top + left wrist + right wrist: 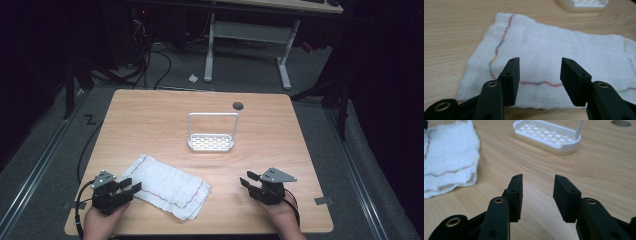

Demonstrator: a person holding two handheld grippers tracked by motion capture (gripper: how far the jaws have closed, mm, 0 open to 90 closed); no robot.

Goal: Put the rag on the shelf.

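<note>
Left gripper (pixel 131 185) spread at folded cloth's (pixel 167 186) near-left edge; right gripper (pixel 248 179) spread over bare desk (pixel 150 107), near-right corner.

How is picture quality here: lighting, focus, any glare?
High view: table evenly lit, surroundings nearly black, white rack slightly overexposed. Left gripper view: cloth sharp, the black jaws near the lens soft. Right gripper view: soft shadows under the rack, no harsh glare.
</note>
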